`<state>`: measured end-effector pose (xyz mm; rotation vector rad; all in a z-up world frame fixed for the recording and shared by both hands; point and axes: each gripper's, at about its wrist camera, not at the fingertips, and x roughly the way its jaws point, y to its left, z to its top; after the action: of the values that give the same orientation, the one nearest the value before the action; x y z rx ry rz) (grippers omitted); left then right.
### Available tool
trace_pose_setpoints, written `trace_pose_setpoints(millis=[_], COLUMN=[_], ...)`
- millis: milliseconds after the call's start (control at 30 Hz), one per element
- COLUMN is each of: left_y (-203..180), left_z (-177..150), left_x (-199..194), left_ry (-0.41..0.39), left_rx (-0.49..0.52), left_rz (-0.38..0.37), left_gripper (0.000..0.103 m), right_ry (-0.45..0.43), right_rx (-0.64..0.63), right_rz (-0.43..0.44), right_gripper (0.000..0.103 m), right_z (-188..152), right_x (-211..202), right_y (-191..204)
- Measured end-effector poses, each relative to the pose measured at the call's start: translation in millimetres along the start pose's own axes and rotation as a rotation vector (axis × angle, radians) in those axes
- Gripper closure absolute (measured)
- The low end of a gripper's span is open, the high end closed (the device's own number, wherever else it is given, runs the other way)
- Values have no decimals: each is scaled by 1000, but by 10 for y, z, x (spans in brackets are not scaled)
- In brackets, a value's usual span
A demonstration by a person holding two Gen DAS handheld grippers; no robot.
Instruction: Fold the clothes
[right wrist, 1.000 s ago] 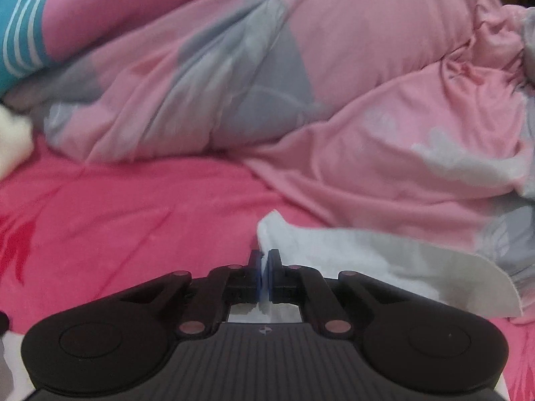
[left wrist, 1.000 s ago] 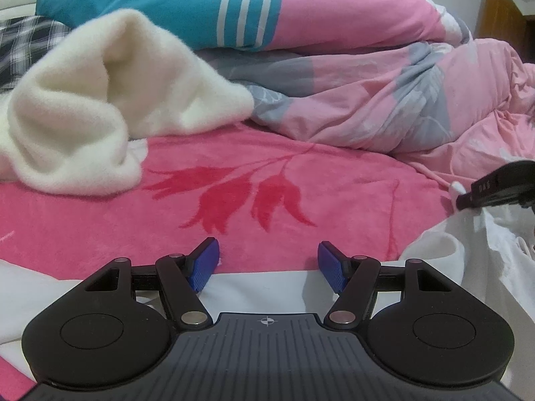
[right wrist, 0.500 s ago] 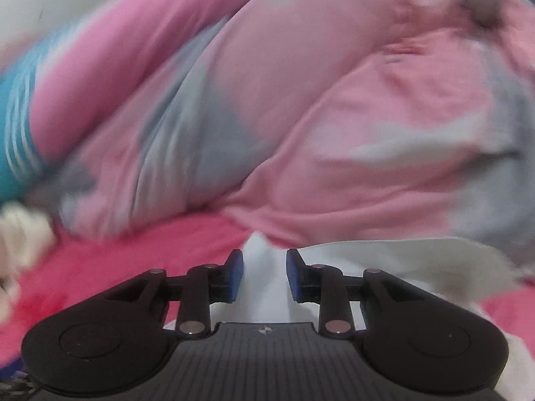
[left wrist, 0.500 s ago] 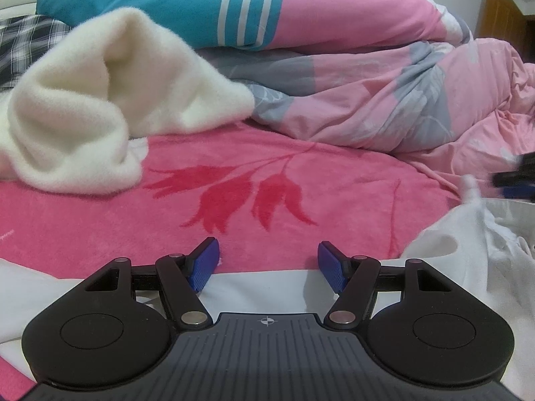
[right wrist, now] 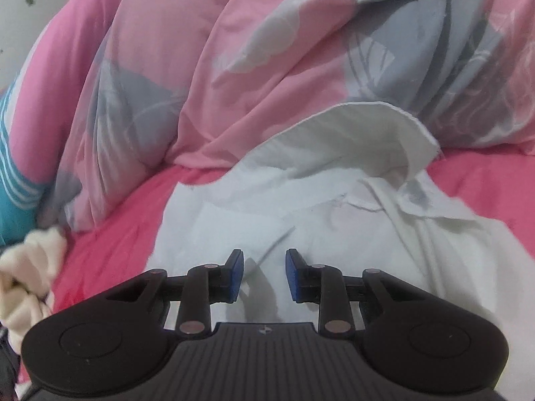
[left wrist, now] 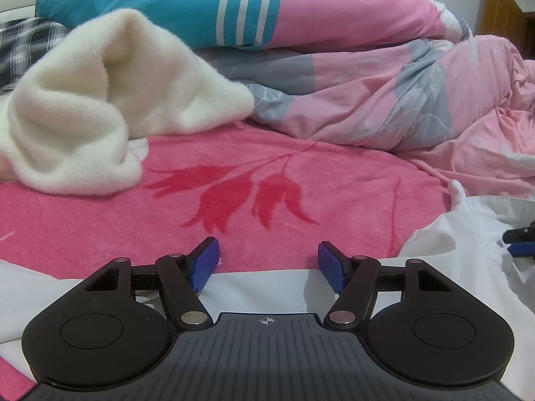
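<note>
A white garment [right wrist: 301,214] lies rumpled on the pink bed cover, its collar flap curled up at the far end. My right gripper [right wrist: 263,275] hovers open just above it, nothing between the blue pads. In the left wrist view the same white garment [left wrist: 468,234] spreads along the bottom and bunches up at the right. My left gripper [left wrist: 268,264] stands wide open over its near edge, holding nothing. The tip of the right gripper [left wrist: 520,242] shows at the right edge of that view.
A fluffy cream garment [left wrist: 83,110] is heaped at the left on the pink cover with a red leaf pattern [left wrist: 240,197]. A pink and grey duvet [right wrist: 234,67] is piled behind. A teal and pink striped pillow [left wrist: 234,3] and plaid fabric [left wrist: 23,43] lie further back.
My right gripper opened, let go of the white garment's edge and lifted, now looking down on the garment. The garment's right side dropped and bunched. The left gripper stayed still.
</note>
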<state>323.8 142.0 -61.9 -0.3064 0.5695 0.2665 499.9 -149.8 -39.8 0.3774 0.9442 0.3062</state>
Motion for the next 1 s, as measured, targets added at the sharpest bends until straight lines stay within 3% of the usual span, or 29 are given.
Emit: trace_pose_setpoints(millis=[100, 133, 200, 467, 633, 767, 933, 1000], left_y=[-2, -1, -1, -2, -4, -32, -77, -95], left_z=[2, 2, 2, 1, 0, 30, 79, 99], left_x=[-1, -2, -5, -2, -2, -111, -288, -359], left_ry=[1, 1, 1, 2, 2, -21, -59, -74], left_rx=[1, 0, -1, -1, 0, 11, 29, 36], left_rz=[0, 0, -1, -1, 0, -22, -57, -71], left_gripper=[37, 37, 37, 37, 37, 37, 37, 37], right_ry=[-18, -23, -35, -161, -152, -203, -266, -296], right_rx=[12, 15, -4, -166, -234, -176, -103, -116], right_rz=[17, 26, 31, -22, -100, -80, -54, -58], right_gripper=[83, 92, 100, 102, 100, 88, 88, 85], right_z=[28, 39, 55, 96, 28, -14, -68, -190], right_x=[61, 79, 101, 95, 263, -338, -1089, -1565], right_y=[-18, -24, -1, 229, 280, 147, -19, -19])
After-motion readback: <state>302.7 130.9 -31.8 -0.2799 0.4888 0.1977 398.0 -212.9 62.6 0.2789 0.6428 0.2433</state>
